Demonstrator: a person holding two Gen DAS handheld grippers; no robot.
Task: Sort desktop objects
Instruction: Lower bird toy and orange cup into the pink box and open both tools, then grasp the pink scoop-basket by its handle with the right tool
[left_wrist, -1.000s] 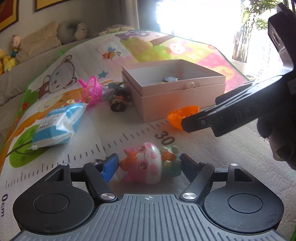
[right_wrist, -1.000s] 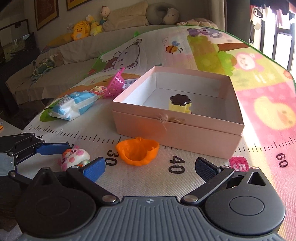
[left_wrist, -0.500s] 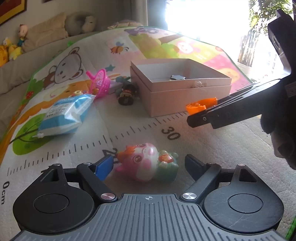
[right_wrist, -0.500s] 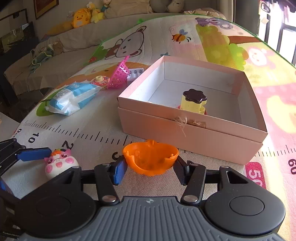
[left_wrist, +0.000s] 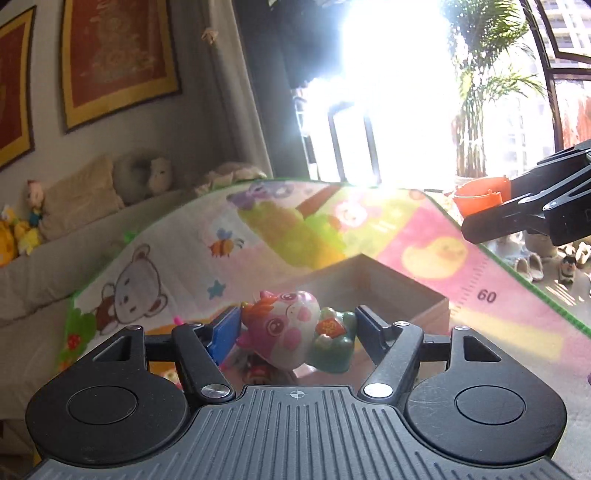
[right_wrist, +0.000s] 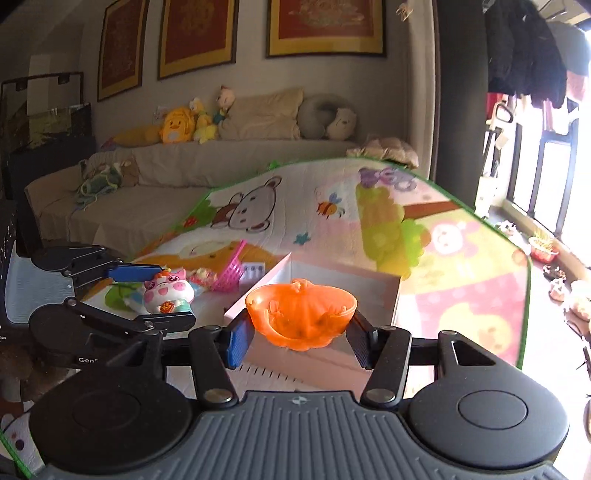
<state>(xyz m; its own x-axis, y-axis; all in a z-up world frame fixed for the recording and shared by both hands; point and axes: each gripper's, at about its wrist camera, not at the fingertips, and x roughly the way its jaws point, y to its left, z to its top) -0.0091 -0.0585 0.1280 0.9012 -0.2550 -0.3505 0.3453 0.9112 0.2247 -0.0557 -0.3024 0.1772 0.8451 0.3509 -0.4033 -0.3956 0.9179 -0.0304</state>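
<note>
My left gripper (left_wrist: 295, 328) is shut on a pink and white pig toy (left_wrist: 284, 332) and holds it in the air near the pink box (left_wrist: 413, 295). It also shows in the right wrist view (right_wrist: 147, 293) with the pig toy (right_wrist: 168, 291). My right gripper (right_wrist: 301, 338) is shut on an orange pumpkin-shaped cup (right_wrist: 301, 314) and holds it above the near edge of the pink box (right_wrist: 325, 273). The cup (left_wrist: 480, 195) and the right gripper (left_wrist: 487, 206) show at the right of the left wrist view.
A pink toy basket (right_wrist: 231, 273) and small toys lie on the cartoon play mat (right_wrist: 461, 288) left of the box. A sofa (right_wrist: 184, 166) with plush toys stands behind. Bright windows are at the right.
Both grippers have closed on their objects and lifted them off the mat. The cameras have tilted up; the pig toy and orange cup now hang near the box.
</note>
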